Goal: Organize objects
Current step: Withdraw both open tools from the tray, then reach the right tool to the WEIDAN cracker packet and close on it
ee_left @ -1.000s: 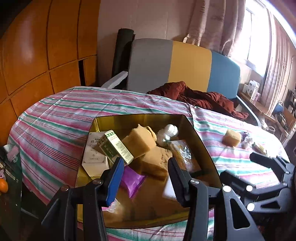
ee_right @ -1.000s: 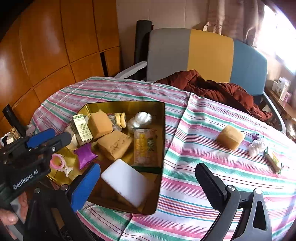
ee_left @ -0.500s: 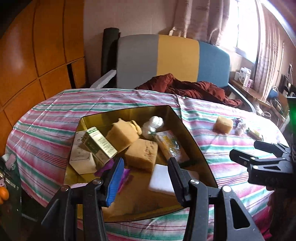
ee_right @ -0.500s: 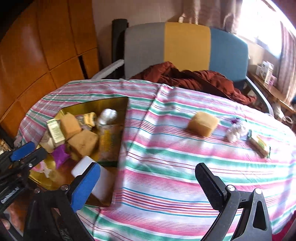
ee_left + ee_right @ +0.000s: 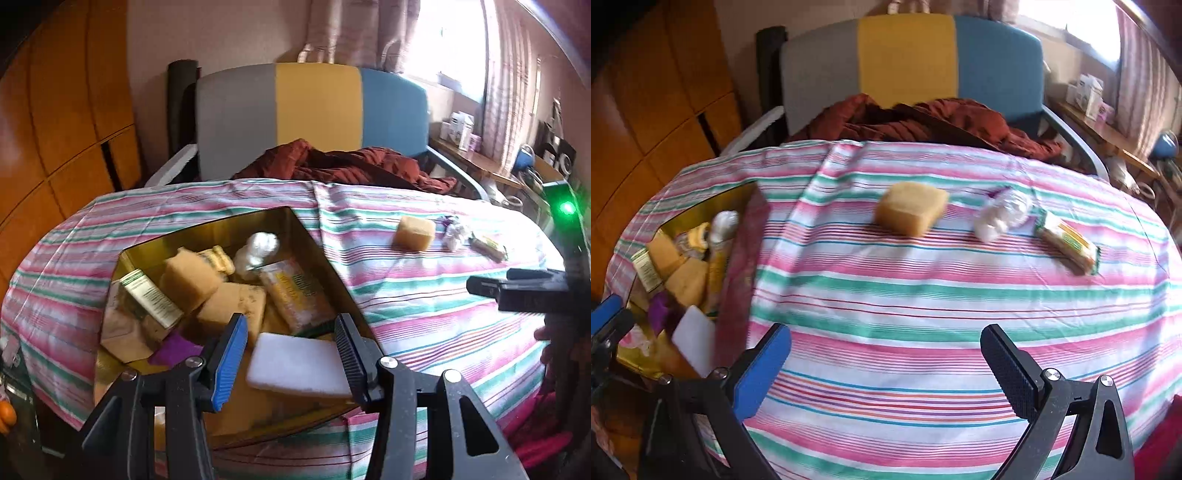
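A gold tin box sits on the striped tablecloth and holds several things: tan sponges, a green-labelled box, a white sponge, a snack packet and a white wad. On the cloth lie a tan sponge, a white wrapped wad and a yellow-green bar. My left gripper is open and empty over the box's near edge. My right gripper is open and empty above the cloth, short of the loose sponge.
A grey, yellow and blue chair with a rust-red cloth stands behind the table. Wooden wall panels are at the left. A cluttered side shelf runs under the window at right.
My right gripper has swung right, away from the box and toward the loose sponge, wad and bar. My left gripper has turned slightly right over the box. Both stay open.
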Available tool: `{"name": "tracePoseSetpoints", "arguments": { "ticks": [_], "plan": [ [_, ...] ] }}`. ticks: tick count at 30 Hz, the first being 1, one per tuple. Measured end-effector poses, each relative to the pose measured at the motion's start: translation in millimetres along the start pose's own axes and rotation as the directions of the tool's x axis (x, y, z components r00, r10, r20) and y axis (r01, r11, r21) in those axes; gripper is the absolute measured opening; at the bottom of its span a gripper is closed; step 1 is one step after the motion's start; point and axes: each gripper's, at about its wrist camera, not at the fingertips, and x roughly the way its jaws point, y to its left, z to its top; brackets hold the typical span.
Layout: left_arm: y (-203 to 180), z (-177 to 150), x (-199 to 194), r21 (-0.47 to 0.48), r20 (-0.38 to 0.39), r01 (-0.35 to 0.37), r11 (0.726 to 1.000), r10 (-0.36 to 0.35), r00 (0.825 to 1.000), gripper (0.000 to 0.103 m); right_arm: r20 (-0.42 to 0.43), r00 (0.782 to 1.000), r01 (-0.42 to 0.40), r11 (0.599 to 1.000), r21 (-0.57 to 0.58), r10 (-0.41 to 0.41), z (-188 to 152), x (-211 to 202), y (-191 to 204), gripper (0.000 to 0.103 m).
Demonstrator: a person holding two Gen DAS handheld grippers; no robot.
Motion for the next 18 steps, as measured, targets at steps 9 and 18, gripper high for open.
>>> {"name": "tracePoseSetpoints", "arguments": {
  "ticks": [9, 18],
  "plan": [
    [-29.2, 9.1, 13.4, 0.08, -0.023, 0.065, 0.995, -0.063, 0.998, 0.05, -0.08, 0.995, 0.076, 0.99, 0.121, -0.066, 16.6, 6.0, -85.3, 0.103],
    [-46.7, 19.0, 29.3, 0.093, -0.058, 0.105, 0.99, -0.1, 0.993, 0.05, -0.123, 0.978, 0.189, 0.961, 0.202, -0.166, 33.2, 18.5, -165.4, 0.103]
  ]
}}
